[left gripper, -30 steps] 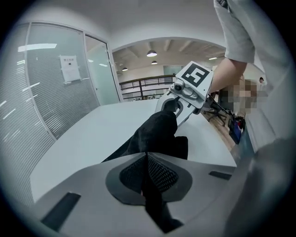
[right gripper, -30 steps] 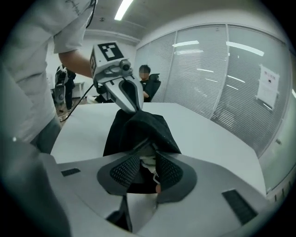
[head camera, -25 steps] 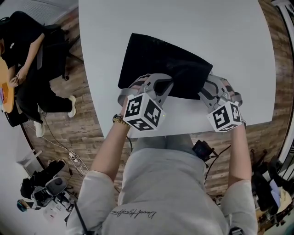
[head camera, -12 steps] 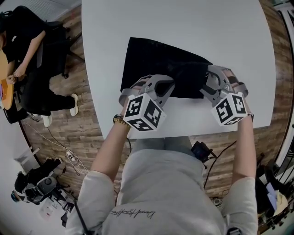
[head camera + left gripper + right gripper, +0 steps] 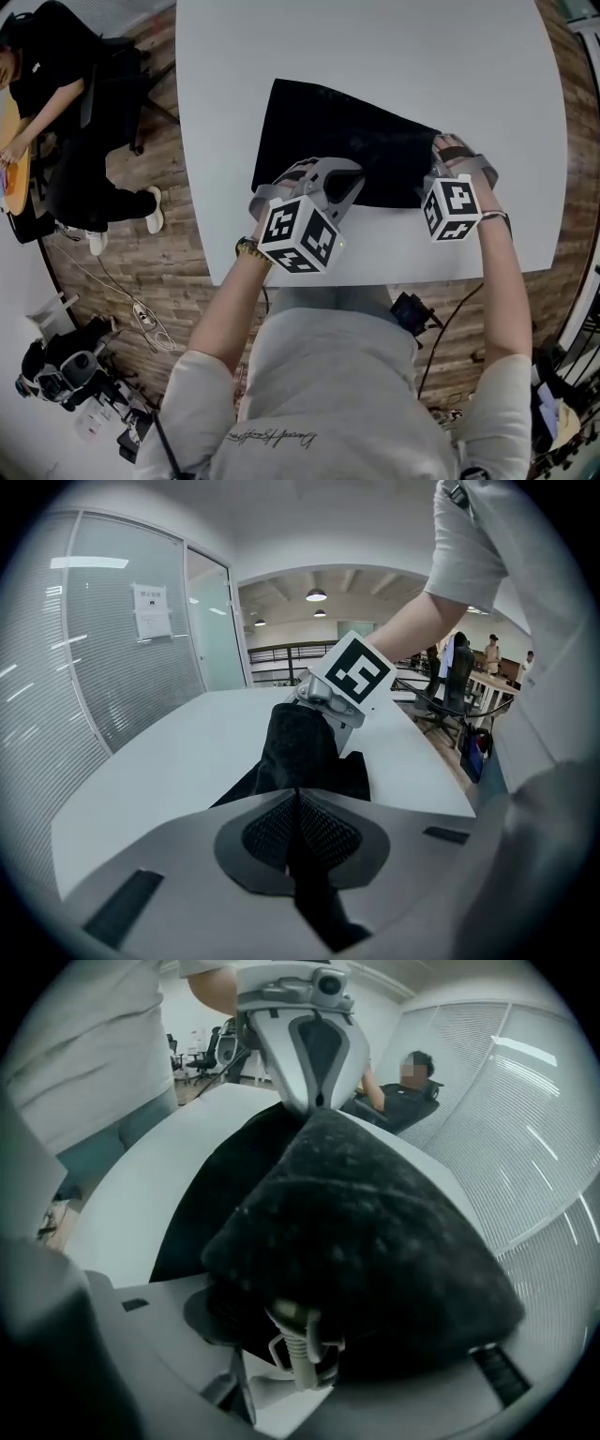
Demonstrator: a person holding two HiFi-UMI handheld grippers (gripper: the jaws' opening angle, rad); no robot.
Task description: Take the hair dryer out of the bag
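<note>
A black fabric bag [image 5: 328, 131] lies flat on the white table [image 5: 375, 56]. My left gripper [image 5: 352, 178] sits at the bag's near edge, shut on a fold of its fabric [image 5: 300, 742], which runs up from the closed pads [image 5: 298, 794]. My right gripper [image 5: 437, 161] points steeply down at the bag's near right corner. Its jaws have just been opening and stand wide around the bulging end of the bag [image 5: 366, 1213]. A white ribbed part [image 5: 295, 1344] pokes out under that bulge between the jaws. The rest of the hair dryer is hidden inside the bag.
The table's near edge [image 5: 375, 274] runs just behind both grippers. A person in black [image 5: 56, 84] sits at the far left by a chair. Cables and gear [image 5: 141, 319] lie on the wooden floor. Glass partitions show in both gripper views.
My right gripper has moved in over the bag's right corner, rolled and tipped further down, with its jaws wider. The left gripper has kept its hold and place.
</note>
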